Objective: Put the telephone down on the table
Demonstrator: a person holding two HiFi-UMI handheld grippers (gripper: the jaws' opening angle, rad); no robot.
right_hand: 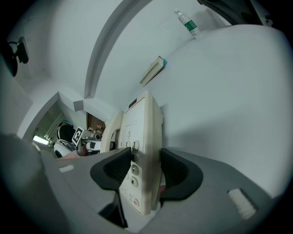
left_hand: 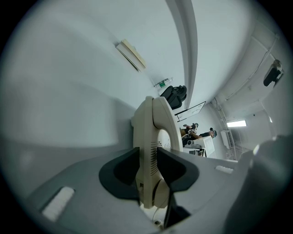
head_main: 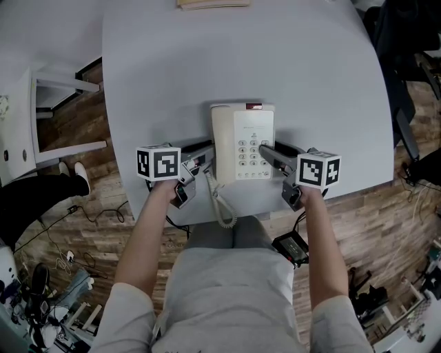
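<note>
A cream push-button telephone (head_main: 242, 143) lies keypad up near the front edge of the grey table (head_main: 275, 62), and its coiled cord (head_main: 222, 203) hangs over that edge. Whether it rests on the tabletop or hovers just above it I cannot tell. My left gripper (head_main: 207, 153) is at its handset side. In the left gripper view the pads (left_hand: 126, 167) sit against both faces of the telephone (left_hand: 153, 137). My right gripper (head_main: 265, 148) is at the keypad side. Its pads (right_hand: 116, 167) clamp the telephone (right_hand: 142, 132) from above and below.
A flat book (head_main: 213, 3) lies at the table's far edge, with a water bottle (right_hand: 188, 23) beyond it. A black chair (head_main: 400, 69) stands on the right and a white cabinet (head_main: 41, 117) on the left. Cables (head_main: 89, 214) trail over the wooden floor.
</note>
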